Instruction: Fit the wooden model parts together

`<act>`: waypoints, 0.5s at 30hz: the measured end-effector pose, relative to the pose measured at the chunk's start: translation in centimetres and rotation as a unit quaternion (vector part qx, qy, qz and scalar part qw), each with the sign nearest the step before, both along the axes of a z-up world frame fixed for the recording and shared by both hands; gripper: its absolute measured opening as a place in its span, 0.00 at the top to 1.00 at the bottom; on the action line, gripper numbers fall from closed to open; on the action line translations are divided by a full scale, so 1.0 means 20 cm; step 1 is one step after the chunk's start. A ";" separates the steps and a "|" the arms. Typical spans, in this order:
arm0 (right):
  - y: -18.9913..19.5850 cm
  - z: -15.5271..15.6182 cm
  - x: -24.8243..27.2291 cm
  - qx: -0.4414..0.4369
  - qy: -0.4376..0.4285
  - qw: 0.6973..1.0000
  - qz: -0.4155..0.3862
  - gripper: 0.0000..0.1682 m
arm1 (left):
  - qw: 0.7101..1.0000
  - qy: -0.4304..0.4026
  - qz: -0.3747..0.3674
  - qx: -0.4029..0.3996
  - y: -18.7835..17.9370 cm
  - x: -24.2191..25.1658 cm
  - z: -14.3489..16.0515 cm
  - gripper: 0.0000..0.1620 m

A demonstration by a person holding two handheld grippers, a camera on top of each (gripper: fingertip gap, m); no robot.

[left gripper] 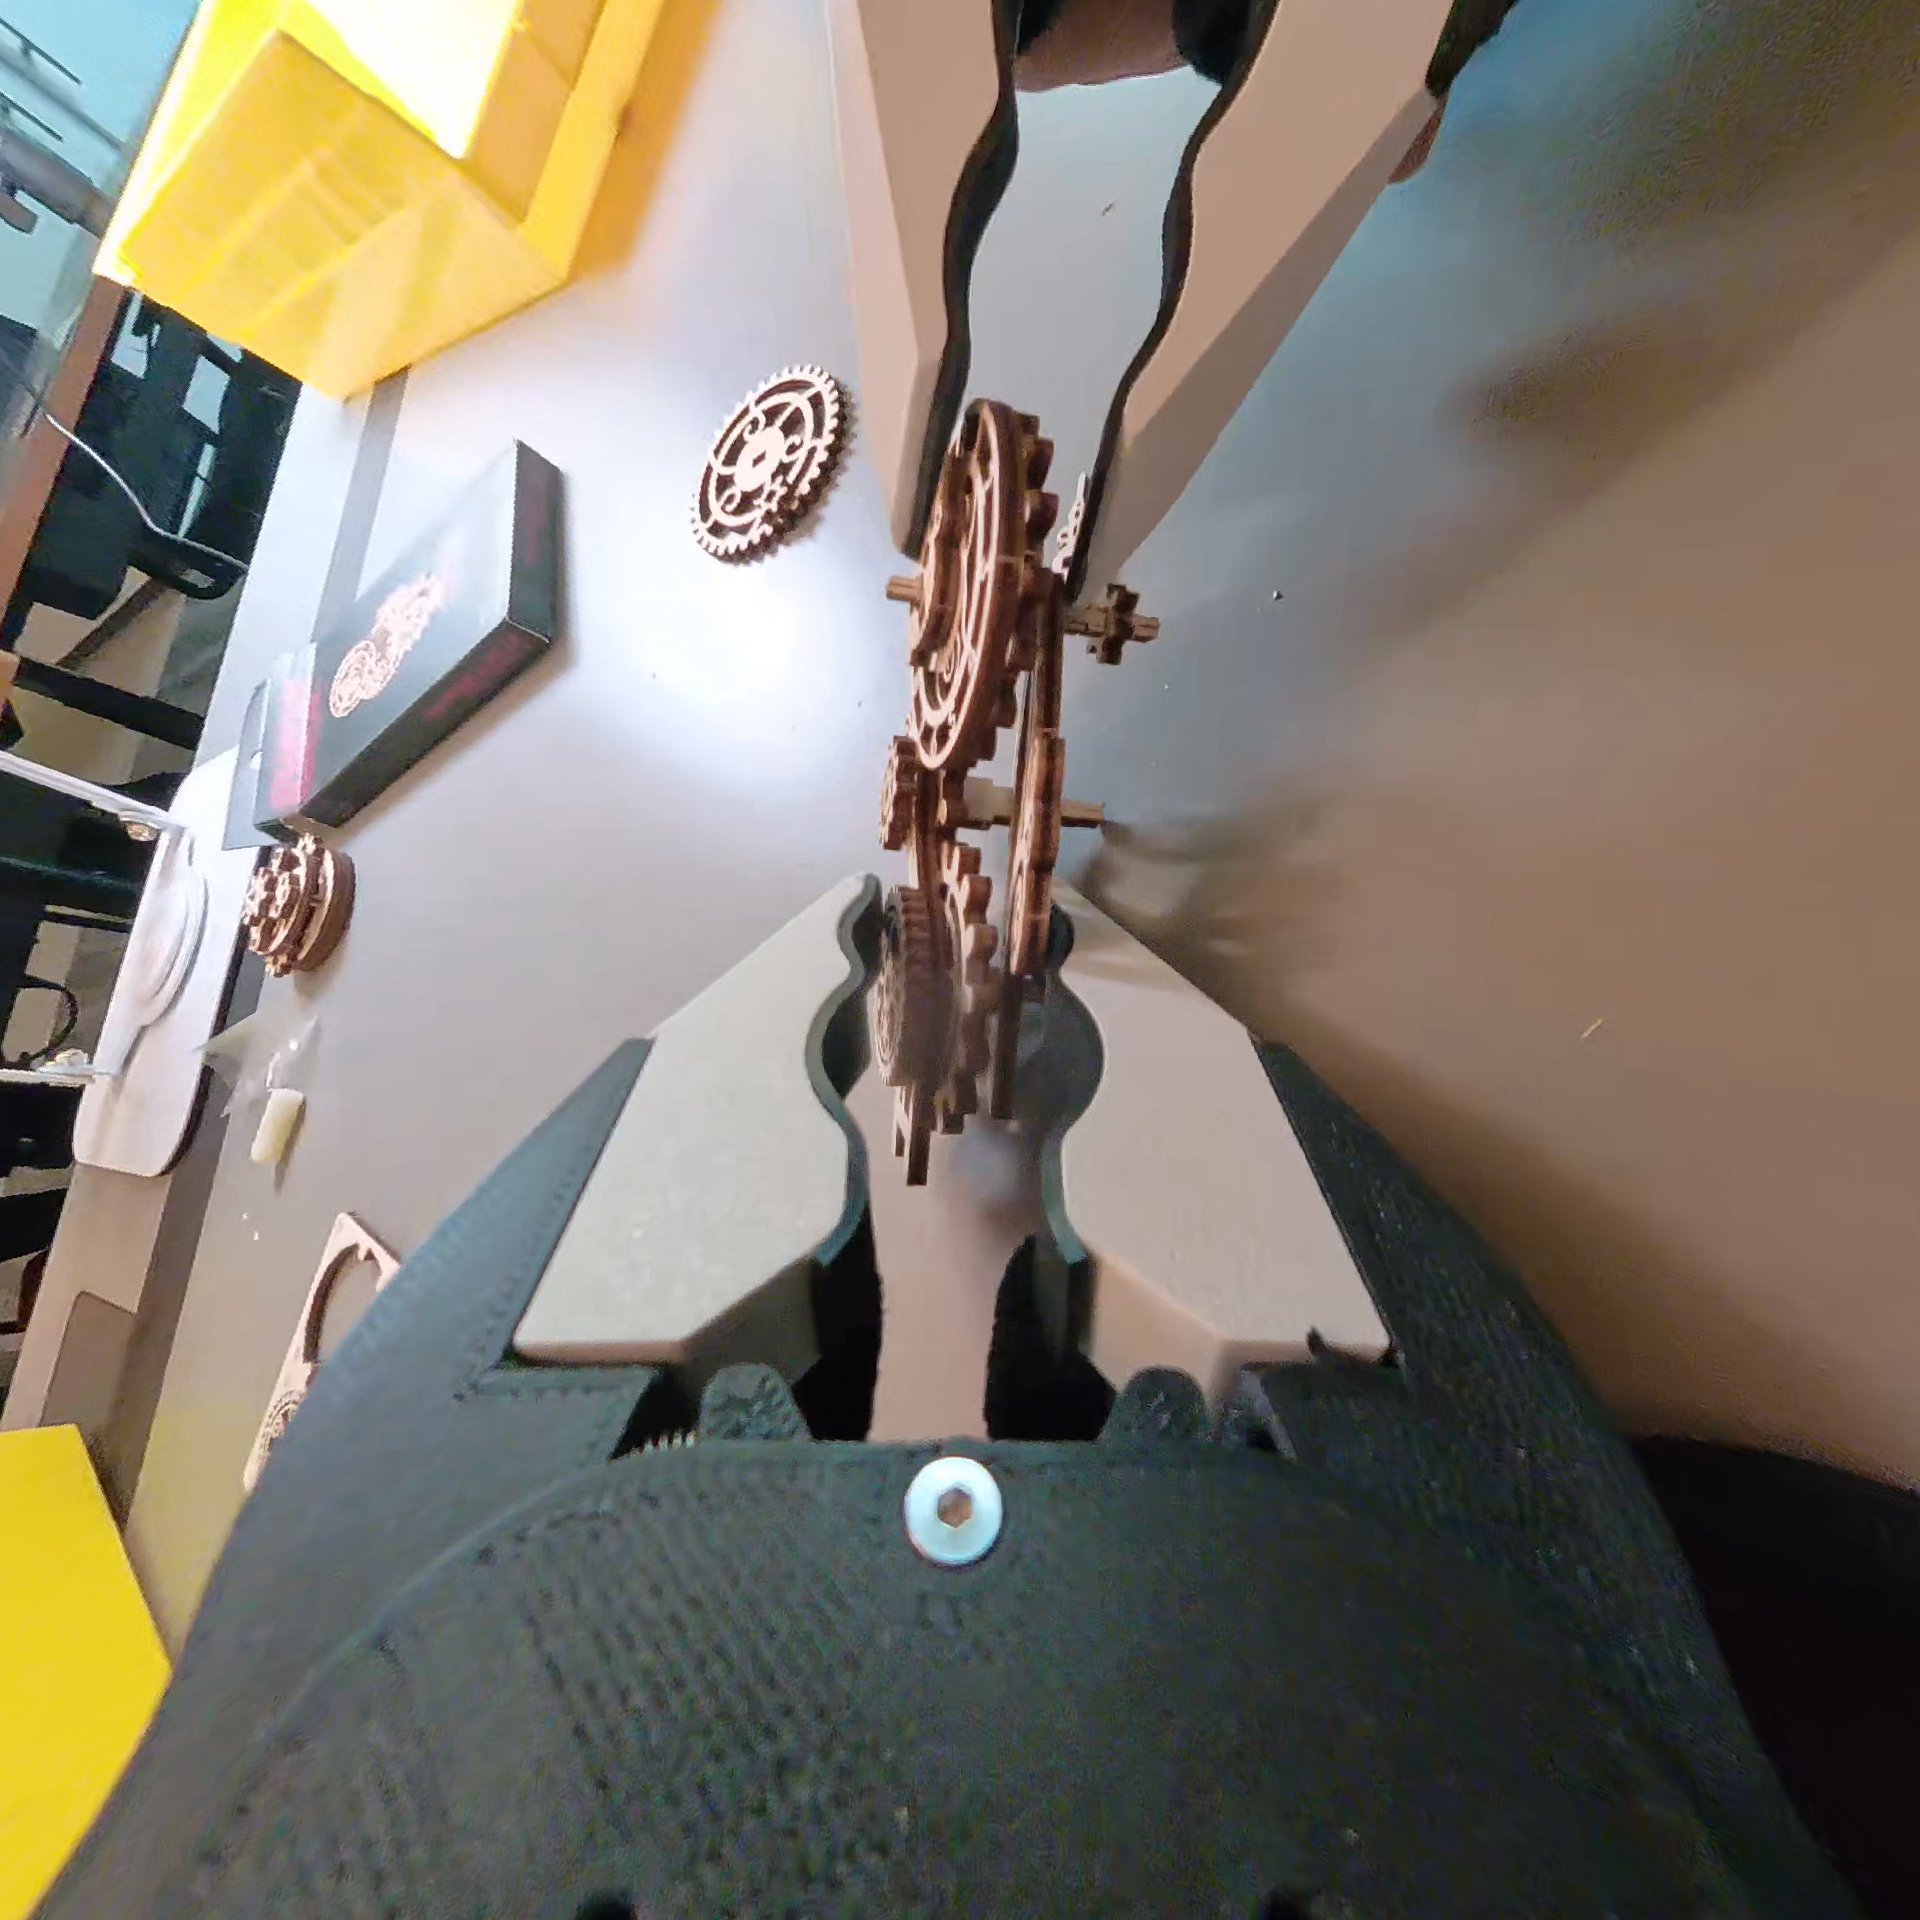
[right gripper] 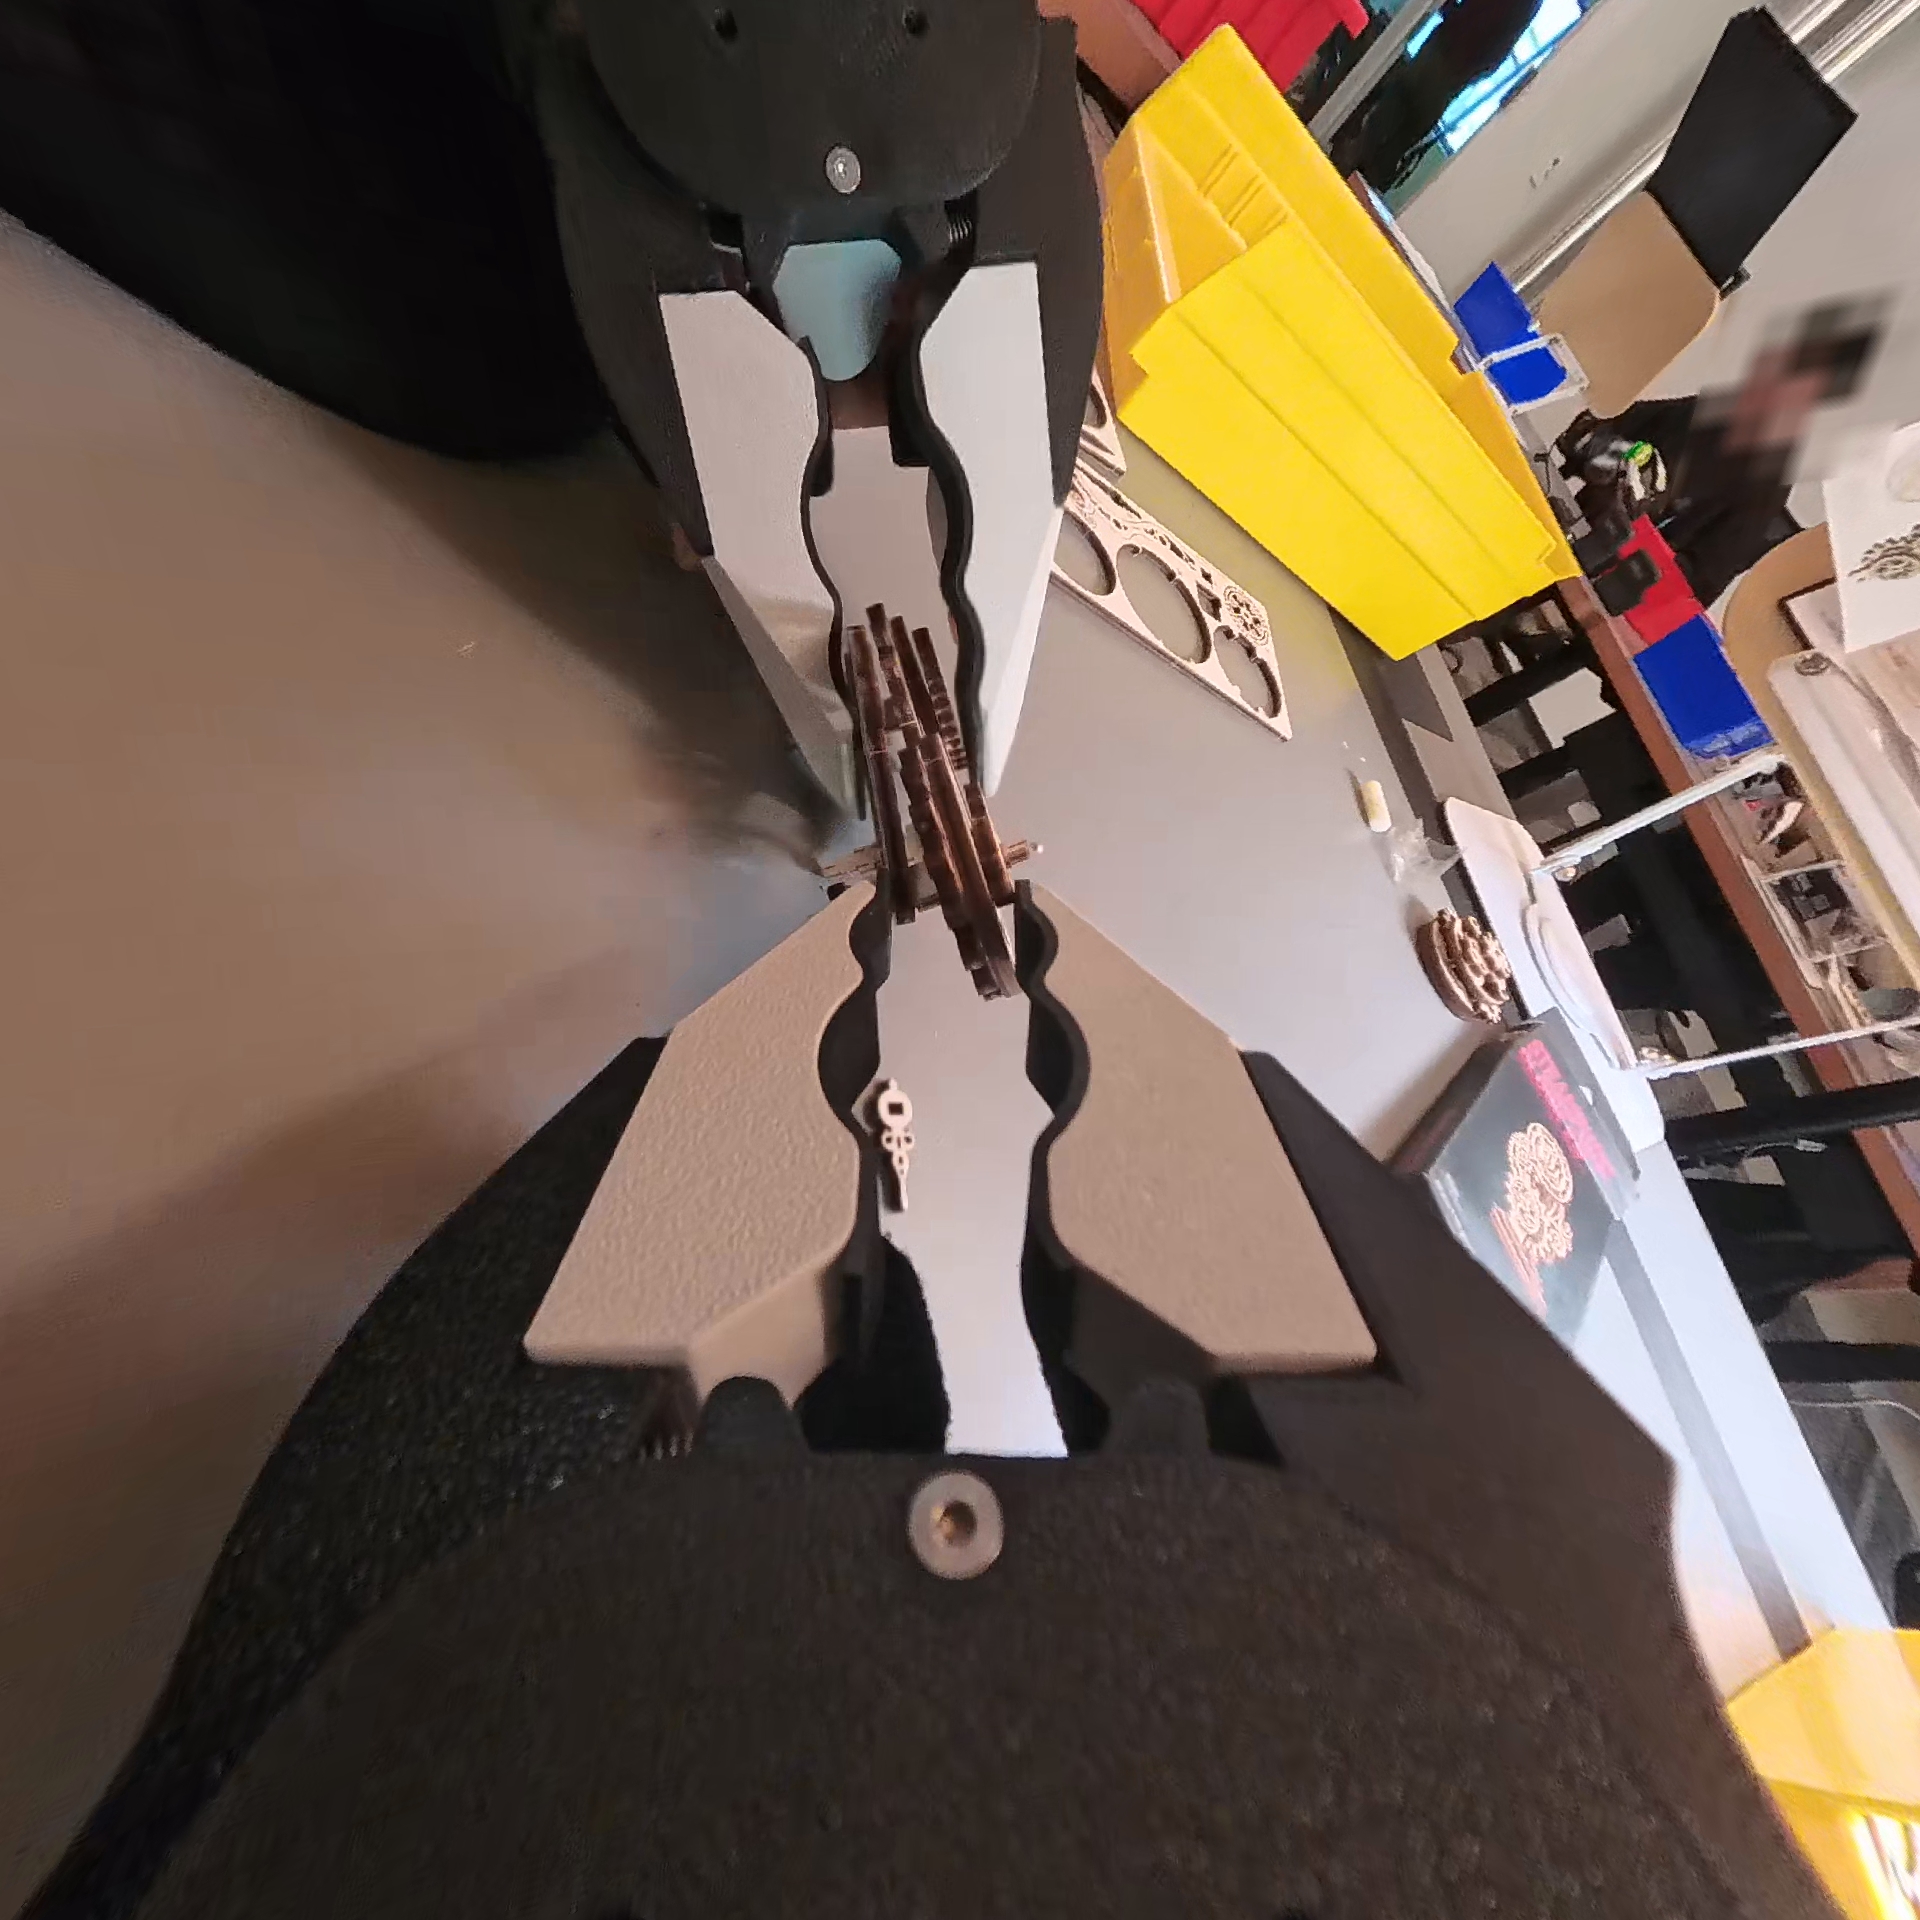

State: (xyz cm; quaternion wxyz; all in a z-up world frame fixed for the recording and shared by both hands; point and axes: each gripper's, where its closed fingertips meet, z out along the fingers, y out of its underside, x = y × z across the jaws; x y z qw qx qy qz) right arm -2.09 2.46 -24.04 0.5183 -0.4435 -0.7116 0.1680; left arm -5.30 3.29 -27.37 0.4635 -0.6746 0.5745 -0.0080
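A wooden gear assembly, several brown toothed wheels on short axles, hangs edge-on above the grey table. My left gripper is shut on its near end. My right gripper comes from the opposite side and is shut on its far end. In the right wrist view the assembly sits between my right gripper and the left gripper, tip to tip. A small pale ornate wooden piece lies against the inner pad of my right gripper's left finger.
A loose wooden gear, a black box, a small stacked gear block and a white lump lie on the table. Yellow bins and a punched-out wooden sheet line the far edge. Spacing between my two grippers at the tips: around 5 cm. About 6 cm separates my right fingertips from the small pale ornate wooden piece.
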 end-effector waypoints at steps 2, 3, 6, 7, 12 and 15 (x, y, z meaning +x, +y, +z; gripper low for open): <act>0.01 -0.01 0.00 -0.009 0.005 1.000 -0.003 0.87 | 1.000 0.003 0.003 0.006 0.00 0.00 0.00 0.84; 0.01 -0.01 0.00 -0.015 0.006 1.000 -0.007 0.87 | 1.000 0.003 0.006 0.010 0.01 -0.01 0.01 0.84; 0.04 0.00 0.01 -0.041 0.013 0.999 -0.029 0.87 | 1.000 0.007 0.015 0.016 0.02 -0.02 0.01 0.85; 0.04 0.00 0.01 -0.051 0.014 0.998 -0.033 0.85 | 1.000 0.008 0.017 0.016 0.02 -0.03 0.01 0.85; 0.07 0.01 0.06 -0.030 -0.002 0.998 -0.060 0.84 | 1.000 0.006 0.016 0.019 0.01 -0.03 0.02 0.85; 0.11 -0.01 0.13 -0.029 -0.037 0.994 -0.095 0.87 | 0.999 0.014 0.017 0.046 0.02 -0.04 0.04 0.85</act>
